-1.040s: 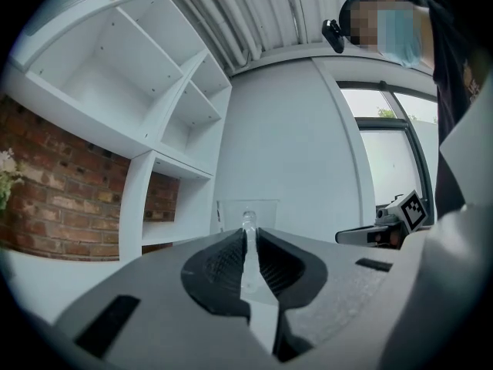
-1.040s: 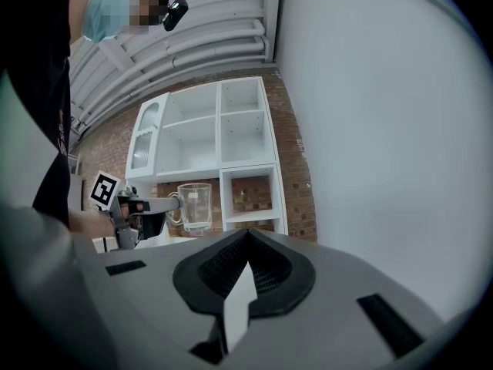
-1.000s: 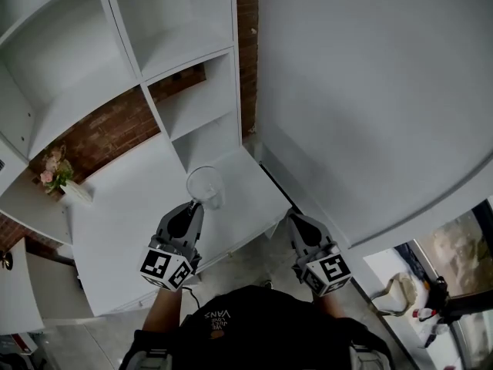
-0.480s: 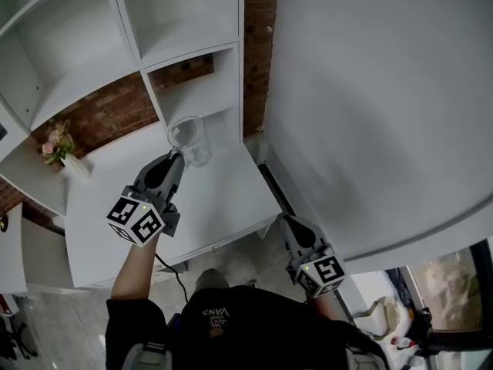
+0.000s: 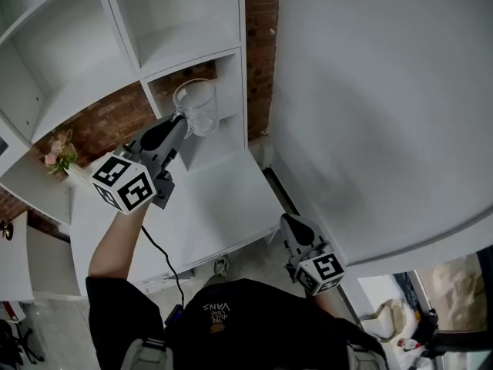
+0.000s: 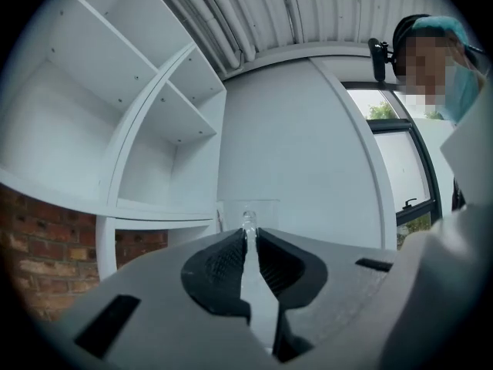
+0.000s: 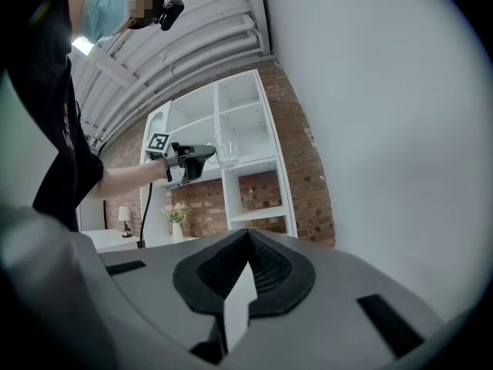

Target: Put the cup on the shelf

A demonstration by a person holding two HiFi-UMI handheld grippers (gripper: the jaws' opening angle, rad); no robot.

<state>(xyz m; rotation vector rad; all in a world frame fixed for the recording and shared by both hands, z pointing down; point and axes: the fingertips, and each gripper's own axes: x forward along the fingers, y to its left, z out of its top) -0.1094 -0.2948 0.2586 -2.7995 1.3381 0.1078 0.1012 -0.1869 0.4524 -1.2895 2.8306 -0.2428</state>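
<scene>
A clear glass cup hangs in the air in front of the white shelf unit, level with its lower right compartment. My left gripper is shut on the cup's rim. In the left gripper view the thin glass wall shows pinched between the pads of the left gripper. My right gripper is held low by the table's front corner, shut with nothing in it. The right gripper view shows its jaws meeting at the tips, with the cup and the left gripper far off by the shelf.
A white table stands under the shelf. A small vase of pink flowers sits at its left end against the brick wall. A large white wall fills the right side. A cable hangs from the left gripper.
My left gripper has risen from just above the table up and back toward the shelf, with the cup in it. The right gripper has stayed low in about the same place.
</scene>
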